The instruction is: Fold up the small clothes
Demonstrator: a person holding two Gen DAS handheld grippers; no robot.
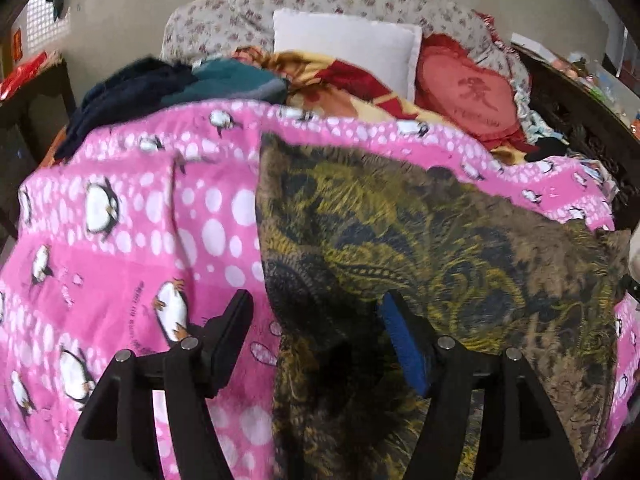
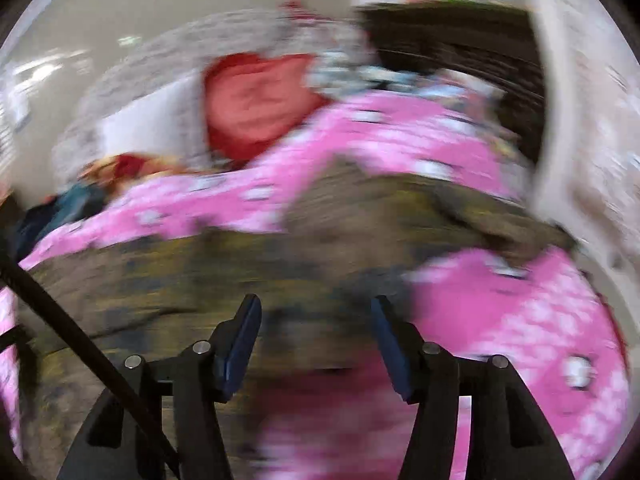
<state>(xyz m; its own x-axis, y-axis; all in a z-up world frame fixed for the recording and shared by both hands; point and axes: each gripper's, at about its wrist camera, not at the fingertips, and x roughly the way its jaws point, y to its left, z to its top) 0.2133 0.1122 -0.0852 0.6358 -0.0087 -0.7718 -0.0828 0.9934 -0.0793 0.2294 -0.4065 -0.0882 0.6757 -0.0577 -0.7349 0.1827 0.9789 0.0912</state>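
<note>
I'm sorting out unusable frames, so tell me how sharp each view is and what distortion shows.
Left wrist view: mostly sharp, the olive-and-black patterned cloth and pink penguin-print blanket readable, fisheye bending the edges. Right wrist view: heavy motion blur smears the same cloth and blanket; only the open right tongs stay crisp.

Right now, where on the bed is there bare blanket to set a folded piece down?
Bare pink penguin blanket lies left of the olive patterned cloth, below the dark clothes pile. Crowded behind: white pillow, red heart cushion. The right wrist view is too blurred to judge.
</note>
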